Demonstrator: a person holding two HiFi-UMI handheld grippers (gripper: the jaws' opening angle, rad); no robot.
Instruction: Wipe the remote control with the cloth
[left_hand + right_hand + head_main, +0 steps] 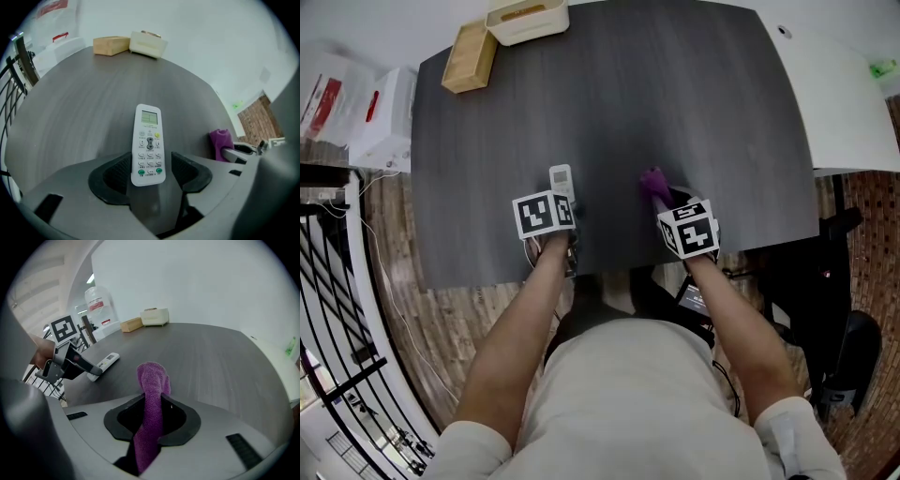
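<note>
**Remote clamped left, cloth pinched right**

Holds the remote control (149,140) in the left gripper (149,172), with the jaws partly apart and set against the sides of its lower end. Turns the button face up toward that gripper's camera and points the display end straight out ahead of the jaws, over the dark table (675,112). Pinches the purple cloth (152,380) in the right gripper (152,416), jaws closed tight on it. Leaves a folded tuft standing up beyond the jaw tips and the rest trailing back under the gripper body. Finds the cloth off to the right of the left gripper, near the remote but apart from it. Shows, far ahead of both grippers at the table's far edge, a wooden block (470,57) just beside a white tray (528,19).
</note>
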